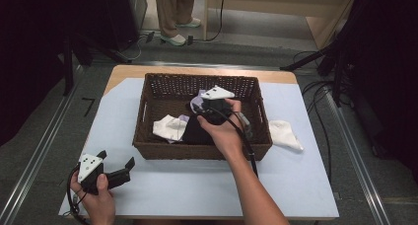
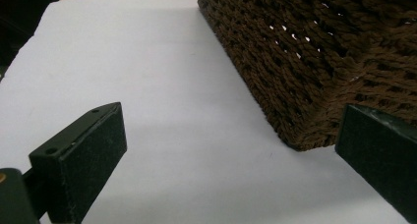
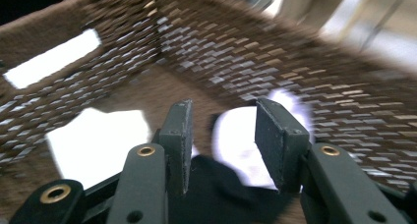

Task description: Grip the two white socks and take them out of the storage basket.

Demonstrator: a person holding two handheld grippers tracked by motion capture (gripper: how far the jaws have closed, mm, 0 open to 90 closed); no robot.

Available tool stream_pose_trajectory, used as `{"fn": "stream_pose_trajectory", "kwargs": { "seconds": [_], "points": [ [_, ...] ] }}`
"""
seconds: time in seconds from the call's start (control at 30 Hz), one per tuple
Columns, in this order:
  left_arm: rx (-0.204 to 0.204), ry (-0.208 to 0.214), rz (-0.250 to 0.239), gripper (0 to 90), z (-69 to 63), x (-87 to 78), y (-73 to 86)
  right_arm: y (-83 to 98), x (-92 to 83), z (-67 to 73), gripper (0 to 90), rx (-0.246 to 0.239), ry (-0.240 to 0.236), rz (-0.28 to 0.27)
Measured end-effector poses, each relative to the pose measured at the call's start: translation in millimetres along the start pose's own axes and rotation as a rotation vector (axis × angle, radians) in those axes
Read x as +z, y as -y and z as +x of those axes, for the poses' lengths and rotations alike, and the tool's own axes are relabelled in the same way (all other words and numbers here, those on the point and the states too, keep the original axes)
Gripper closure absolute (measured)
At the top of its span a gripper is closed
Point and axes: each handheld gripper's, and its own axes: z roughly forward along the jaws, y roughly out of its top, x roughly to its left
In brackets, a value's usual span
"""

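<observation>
We hold the right claw (image 1: pixel 209 105) down inside the woven basket (image 1: pixel 148 136), which sits at the middle of the worktop (image 1: pixel 197 180) toward its far edge. In the right gripper view its jaws stand partly apart, a clear gap between them, and nothing is gripped; below them lie a dark garment (image 3: pixel 221 194) and a pale, lilac-tinged piece (image 3: pixel 241 140), while a white sock (image 3: pixel 98 140) rests toward the basket's left side. That view is blurred, so we cannot tell whether the jaw tips touch the cloth. A second white sock (image 1: pixel 286 134) lies on the worktop just beside the basket's right wall.

Our left claw (image 1: pixel 118 168) rests near the worktop's front left corner, wide open and empty, with the basket's corner just ahead of it in its own view.

We judge the main risk to be a muddled grip: the pieces overlap, so closing here could catch two at once or pinch only a fold that slips free on lifting. The jaws could also snag the weave, and with the left claw away from the basket, nothing steadies it against a tug.

The worktop is wooden, covered with a pale blue sheet. Around it are dark curtains, floor cables and rails, and a person's legs (image 1: pixel 175 13) beyond the far edge.
</observation>
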Motion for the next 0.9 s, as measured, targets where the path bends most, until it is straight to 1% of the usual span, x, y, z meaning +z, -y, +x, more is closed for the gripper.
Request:
{"fn": "stream_pose_trajectory", "kwargs": {
  "seconds": [0.03, 0.07, 0.13, 0.17, 0.2, 0.27, 0.3, 0.33, 0.37, 0.4, 0.43, 0.47, 0.5, 0.53, 0.57, 0.6, 0.63, 0.67, 0.7, 0.73, 0.77, 0.8, 0.83, 0.9],
  "points": [
    [0.000, 0.000, 0.000, 0.0, 0.0, 0.0, 0.0, 0.0, 0.0, 0.0, 58.9, 0.000, 0.000, 0.000],
    [0.000, -0.001, 0.001, 0.0, 0.2, 0.0, 0.0, -2.9, 11.6, 10.9, 58.7, 0.025, -0.052, 0.031],
    [-0.001, -0.001, -0.002, 0.0, 0.1, 0.2, 0.0, -3.9, 21.4, 18.5, 57.8, 0.048, -0.092, 0.072],
    [-0.001, -0.001, -0.002, 0.0, 0.1, 0.2, 0.0, -3.9, 21.4, 18.5, 57.8, 0.048, -0.092, 0.072],
    [-0.004, -0.001, -0.004, 0.0, 0.2, 0.2, 0.1, -3.8, 32.7, 28.4, 57.6, 0.042, -0.103, 0.131],
    [-0.004, -0.001, -0.003, 0.0, 0.4, 0.0, 0.0, -3.2, 40.4, 33.6, 57.9, 0.042, -0.108, 0.165],
    [-0.005, 0.000, -0.004, 0.0, 0.6, 0.2, 0.0, -3.0, 43.0, 35.1, 57.9, 0.040, -0.104, 0.180],
    [-0.005, 0.000, -0.004, 0.0, 0.6, 0.2, 0.0, -3.0, 43.0, 35.1, 57.9, 0.040, -0.104, 0.180],
    [-0.004, -0.001, -0.003, 0.0, 0.5, 0.1, 0.0, -1.4, 51.5, 35.8, 57.5, 0.054, -0.125, 0.229],
    [-0.004, -0.001, -0.003, 0.0, 0.5, 0.2, 0.0, -0.2, 54.9, 35.9, 57.4, 0.060, -0.131, 0.253],
    [-0.004, 0.000, -0.003, 0.0, 0.5, 0.1, 0.0, 0.9, 57.4, 36.2, 57.2, 0.064, -0.127, 0.276],
    [-0.004, 0.000, -0.003, 0.0, 0.5, 0.1, 0.0, 1.8, 59.8, 36.1, 57.1, 0.062, -0.128, 0.290],
    [-0.003, 0.000, -0.002, 0.0, 0.5, 0.0, 0.0, 3.1, 62.0, 36.1, 55.3, 0.071, -0.132, 0.298],
    [-0.003, 0.000, -0.001, 0.0, 0.6, 0.0, 0.0, 4.3, 64.7, 36.0, 54.8, 0.071, -0.137, 0.295],
    [-0.003, 0.000, -0.002, 0.0, 0.6, -0.1, 0.0, 5.1, 66.4, 36.3, 54.9, 0.076, -0.136, 0.306],
    [-0.005, -0.001, -0.004, 0.0, 0.4, -0.1, 0.0, 6.5, 69.0, 36.5, 54.8, 0.076, -0.145, 0.308],
    [-0.005, -0.001, -0.004, 0.0, 0.4, -0.1, 0.0, 6.5, 69.0, 36.5, 54.8, 0.076, -0.145, 0.308],
    [-0.006, -0.001, -0.003, 0.0, 0.5, -0.1, 0.1, 8.0, 73.0, 37.6, 56.0, 0.087, -0.162, 0.343],
    [-0.010, 0.000, -0.006, 0.0, 0.5, 0.3, 0.0, 8.4, 73.5, 38.4, 59.0, 0.099, -0.167, 0.350],
    [-0.010, 0.000, -0.006, 0.0, 0.5, 0.3, 0.0, 8.4, 73.5, 38.4, 59.0, 0.099, -0.167, 0.350],
    [-0.003, 0.000, -0.001, 0.0, 0.7, -0.1, 0.0, 10.9, 76.1, 38.6, 67.0, 0.134, -0.200, 0.391],
    [-0.002, -0.001, -0.001, 0.0, 0.6, 0.0, 0.0, 11.6, 77.1, 38.3, 71.7, 0.128, -0.211, 0.393],
    [-0.001, -0.001, -0.001, 0.0, 0.4, 0.1, 0.0, 10.7, 76.9, 37.6, 76.8, 0.132, -0.215, 0.392],
    [-0.003, -0.002, -0.003, 0.0, 0.3, 0.2, 0.1, 8.7, 75.4, 35.5, 82.4, 0.156, -0.221, 0.394]
  ]
}}
